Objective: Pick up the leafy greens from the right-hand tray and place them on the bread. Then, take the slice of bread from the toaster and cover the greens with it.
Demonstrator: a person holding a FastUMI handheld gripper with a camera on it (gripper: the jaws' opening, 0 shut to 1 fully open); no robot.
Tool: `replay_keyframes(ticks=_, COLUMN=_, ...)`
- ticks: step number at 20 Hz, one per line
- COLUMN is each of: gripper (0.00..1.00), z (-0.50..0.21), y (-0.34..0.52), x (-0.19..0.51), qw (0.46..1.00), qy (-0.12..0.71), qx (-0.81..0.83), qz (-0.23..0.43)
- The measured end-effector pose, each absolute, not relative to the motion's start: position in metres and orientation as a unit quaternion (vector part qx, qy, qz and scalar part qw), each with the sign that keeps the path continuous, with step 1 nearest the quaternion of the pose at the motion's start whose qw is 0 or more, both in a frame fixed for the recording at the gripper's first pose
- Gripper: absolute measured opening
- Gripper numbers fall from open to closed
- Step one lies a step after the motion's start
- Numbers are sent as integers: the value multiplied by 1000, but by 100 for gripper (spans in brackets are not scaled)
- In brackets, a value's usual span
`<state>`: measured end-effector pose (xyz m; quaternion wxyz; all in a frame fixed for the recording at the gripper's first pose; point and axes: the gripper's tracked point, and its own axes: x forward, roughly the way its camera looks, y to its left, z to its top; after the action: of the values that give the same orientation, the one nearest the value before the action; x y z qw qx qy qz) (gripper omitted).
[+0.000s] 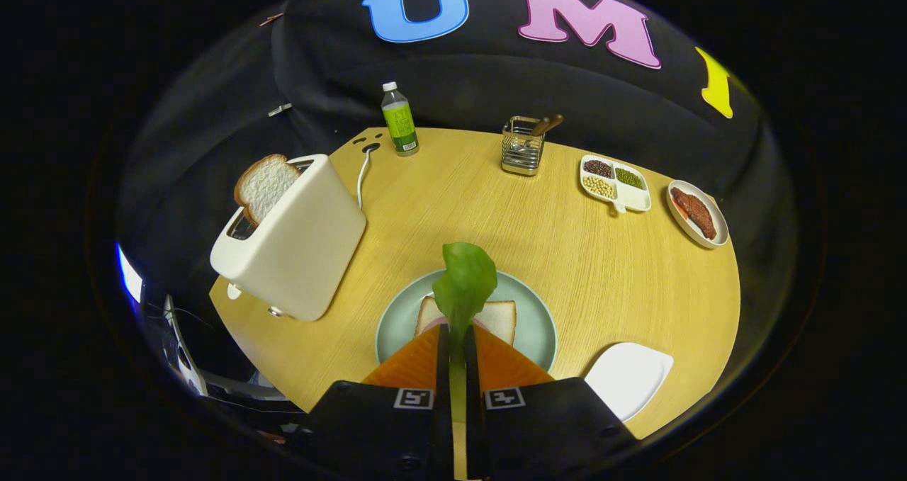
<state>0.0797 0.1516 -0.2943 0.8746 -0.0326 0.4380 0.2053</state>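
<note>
Fingers of the gripper (457, 339) stand nearly closed, clenched on the stem of a bright green lettuce leaf (464, 283) that rises from between them and spreads out just ahead of the tips. Directly beneath and ahead of the fingers lies a round pale-green plate (538, 325) on the light wooden round table (567, 254), and on that plate rests a white square slice of bread (499, 318) with a pinkish layer showing at its near edge; the leaf hangs over this slice, though whether it touches it I cannot tell.

Ahead and to the left of the fingers stands a cream-white boxy toaster (301, 240), tilted by the lens, with a second slice of brown-crusted bread (263, 185) sticking up out of its slot. A white cord (363, 176) runs from the toaster across the tabletop toward the far edge. Beyond it, far ahead, stands a small clear bottle with a green label and white cap (399, 120). Far ahead and slightly right sits a metal wire utensil holder (523, 148) with a wooden handle poking out. Farther right lies a white divided tray (615, 182) holding dark, green and pale beans in separate compartments, and beyond that to the right a white oval dish (698, 213) with reddish-brown slices of meat. Close on the right of the fingers sits a white shallow tray (627, 378).
</note>
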Motion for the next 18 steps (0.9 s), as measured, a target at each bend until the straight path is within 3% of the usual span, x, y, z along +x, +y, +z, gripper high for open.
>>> replay_keyframes(ticks=5, gripper=22, z=-308, y=160, x=84, qw=869, qy=451, qx=-33, qz=198)
replay_keyframes(ticks=7, gripper=31, z=-315, y=158, x=86, qw=868, qy=455, qx=-40, qz=192)
replay_keyframes(ticks=11, gripper=57, z=-322, y=155, x=88, qw=866, qy=461, qx=-43, qz=188)
replay_keyframes(ticks=12, gripper=71, z=-322, y=156, x=88, qw=867, qy=460, qx=-44, qz=187)
replay_keyframes(ticks=13, gripper=76, z=-319, y=158, x=88, qw=869, qy=456, qx=-43, qz=189)
replay_keyframes(ticks=15, gripper=95, z=-310, y=164, x=87, qw=873, qy=445, qx=-35, qz=194)
replay_keyframes(ticks=16, gripper=100, z=-304, y=167, x=89, qw=878, qy=436, qx=-32, qz=195)
replay_keyframes(ticks=18, gripper=99, z=-284, y=174, x=93, qw=890, qy=407, qx=-41, qz=201)
